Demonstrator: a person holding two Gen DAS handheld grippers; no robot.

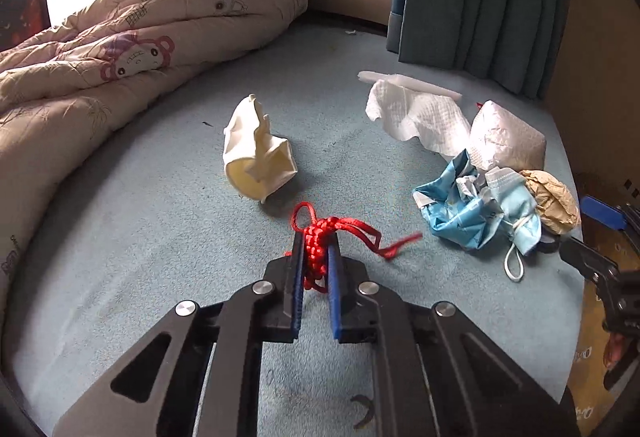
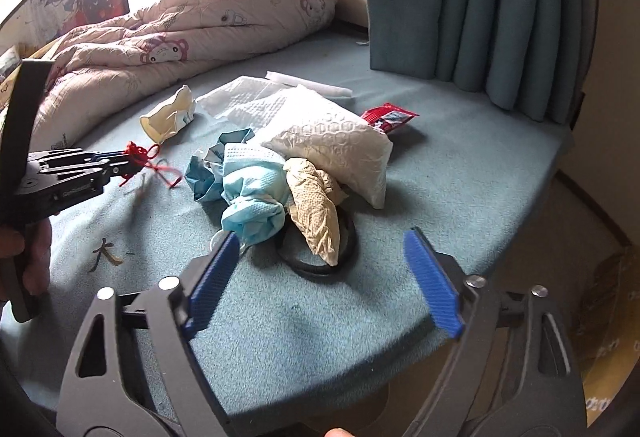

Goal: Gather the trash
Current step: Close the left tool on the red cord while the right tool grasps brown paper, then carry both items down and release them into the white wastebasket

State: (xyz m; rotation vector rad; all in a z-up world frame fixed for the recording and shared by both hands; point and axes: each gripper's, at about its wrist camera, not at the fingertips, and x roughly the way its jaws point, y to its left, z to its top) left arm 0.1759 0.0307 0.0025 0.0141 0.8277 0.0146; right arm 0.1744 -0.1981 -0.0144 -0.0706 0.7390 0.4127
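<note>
My left gripper (image 1: 316, 241) is shut on a red knotted cord (image 1: 320, 237) and holds it just above the blue bed sheet (image 1: 160, 237); it also shows in the right wrist view (image 2: 134, 159). A crushed paper cup (image 1: 258, 153) lies just beyond it. A trash heap lies to the right: white paper towel (image 2: 256, 101), white padded bag (image 2: 340, 145), blue face mask (image 2: 252, 197), crumpled blue wrapper (image 1: 452, 205), brown paper wad (image 2: 316, 217), black ring (image 2: 320, 269), red wrapper (image 2: 388, 117). My right gripper (image 2: 324, 249) is open and empty, just in front of the heap.
A rolled quilt (image 1: 140, 37) lies along the left and back of the bed. A teal curtain (image 2: 480, 5) hangs at the back right. The bed edge (image 2: 520, 237) drops off to the floor on the right.
</note>
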